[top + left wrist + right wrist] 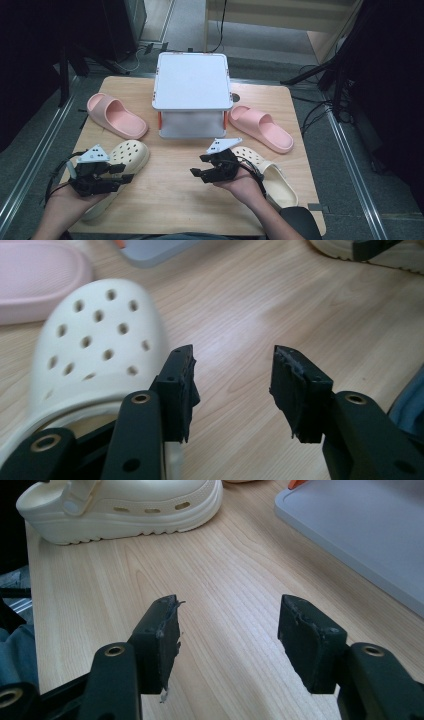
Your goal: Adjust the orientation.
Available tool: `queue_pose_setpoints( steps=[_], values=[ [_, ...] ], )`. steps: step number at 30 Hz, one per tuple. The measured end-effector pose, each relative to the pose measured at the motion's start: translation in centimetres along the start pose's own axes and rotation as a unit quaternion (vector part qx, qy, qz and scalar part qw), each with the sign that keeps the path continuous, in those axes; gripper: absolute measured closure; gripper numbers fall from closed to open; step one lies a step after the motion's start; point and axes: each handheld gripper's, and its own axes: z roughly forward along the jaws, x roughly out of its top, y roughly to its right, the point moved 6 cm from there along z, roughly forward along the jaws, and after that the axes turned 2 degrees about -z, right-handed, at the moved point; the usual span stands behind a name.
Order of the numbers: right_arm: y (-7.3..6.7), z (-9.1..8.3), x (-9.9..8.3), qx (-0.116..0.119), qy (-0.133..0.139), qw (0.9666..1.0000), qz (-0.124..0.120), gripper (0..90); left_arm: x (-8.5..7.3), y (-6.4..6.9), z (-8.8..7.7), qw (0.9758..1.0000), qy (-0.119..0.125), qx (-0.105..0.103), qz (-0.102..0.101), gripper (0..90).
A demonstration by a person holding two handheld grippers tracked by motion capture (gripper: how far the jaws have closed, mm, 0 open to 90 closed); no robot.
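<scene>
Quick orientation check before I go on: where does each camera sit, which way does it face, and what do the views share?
High view: above the person's side, looking forward and down on the wooden table; both forearms enter from below, holding the left gripper and right gripper.
Left gripper view: rides the left gripper, looking along open jaws at the left cream clog.
Right gripper view: rides the right gripper, open jaws over bare wood.
Shared: the white shelf stand and the left cream clog.

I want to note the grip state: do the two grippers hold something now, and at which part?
Nothing is held. The left gripper has open jaws over bare wood, beside the cream clog. The right gripper is open too, over the table.
</scene>
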Motion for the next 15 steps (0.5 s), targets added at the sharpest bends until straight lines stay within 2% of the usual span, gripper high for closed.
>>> queue_pose_setpoints(
  steps=[5,9,10,15],
  values=[
    [0.0,0.2,0.0,0.001,-0.002,1.0000,-0.002,42.2,-1.3,-1.2,-0.7,0.9994,-0.011,0.033,-0.004,55.5],
    [0.0,0.2,0.0,0.001,-0.002,1.0000,-0.004,42.2,-1.8,-1.6,-0.9,0.9991,-0.012,0.039,-0.009,55.3],
    [0.0,0.2,0.0,0.000,-0.003,1.0000,-0.004,42.2,-2.0,-1.8,-0.7,0.9989,-0.016,0.044,-0.009,55.3],
    [0.0,0.2,0.0,-0.002,-0.002,1.0000,-0.003,42.2,-2.8,-2.8,0.2,0.9984,-0.028,0.044,-0.019,55.0]
  ],
)
